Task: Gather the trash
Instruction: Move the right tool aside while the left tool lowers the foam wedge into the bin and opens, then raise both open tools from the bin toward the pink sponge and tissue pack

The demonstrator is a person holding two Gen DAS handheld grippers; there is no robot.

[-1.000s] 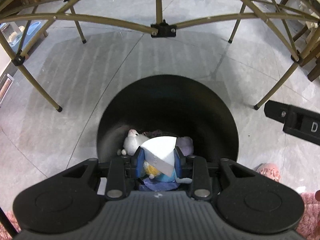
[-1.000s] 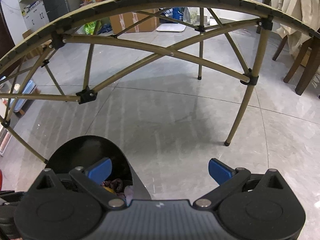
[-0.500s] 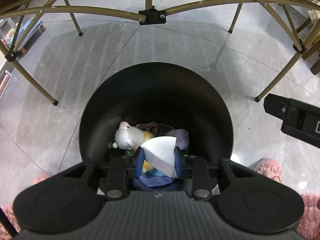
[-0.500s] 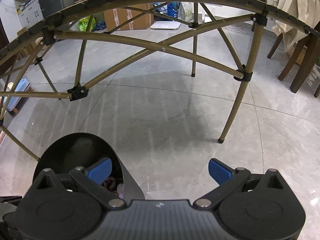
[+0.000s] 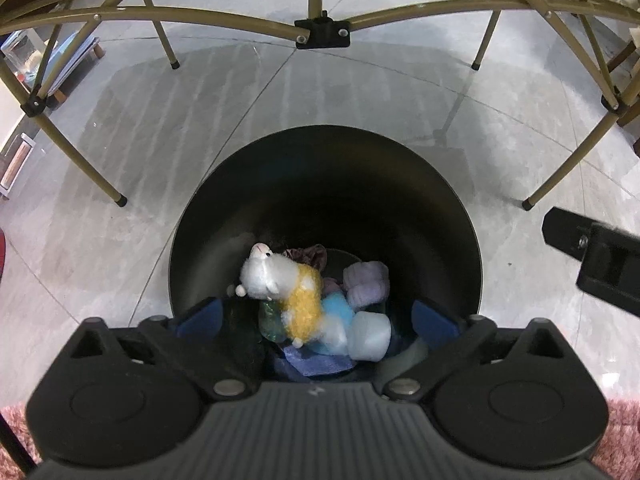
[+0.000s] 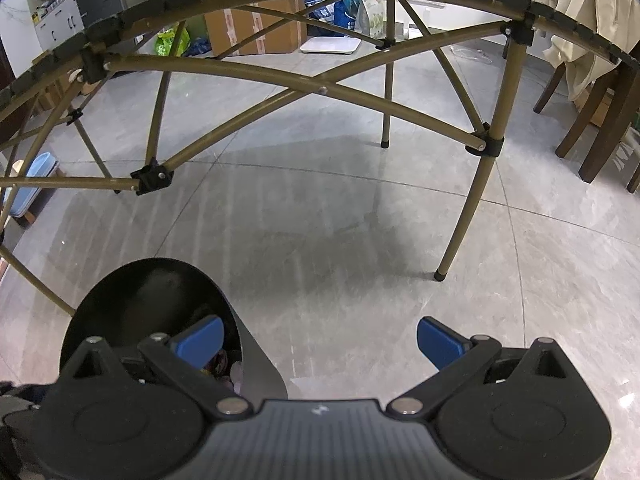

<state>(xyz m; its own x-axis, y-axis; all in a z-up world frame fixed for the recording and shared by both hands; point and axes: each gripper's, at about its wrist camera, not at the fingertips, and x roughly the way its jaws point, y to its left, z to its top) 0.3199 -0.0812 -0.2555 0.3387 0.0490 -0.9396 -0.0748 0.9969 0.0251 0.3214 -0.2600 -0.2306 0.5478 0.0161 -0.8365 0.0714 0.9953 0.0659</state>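
Left wrist: pale cup (image 5: 370, 340) in bin (image 5: 400, 200), below opening left tool (image 5: 316, 320).

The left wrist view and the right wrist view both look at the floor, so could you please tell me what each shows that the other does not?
Only the left wrist view shows the bin's contents: a white and yellow plush toy, a pale blue cup, and the left gripper, jaws opening above them.

Only the right wrist view shows cardboard boxes, a white scale, and the open, empty right gripper.

Both show the black bin and the folding table frame.
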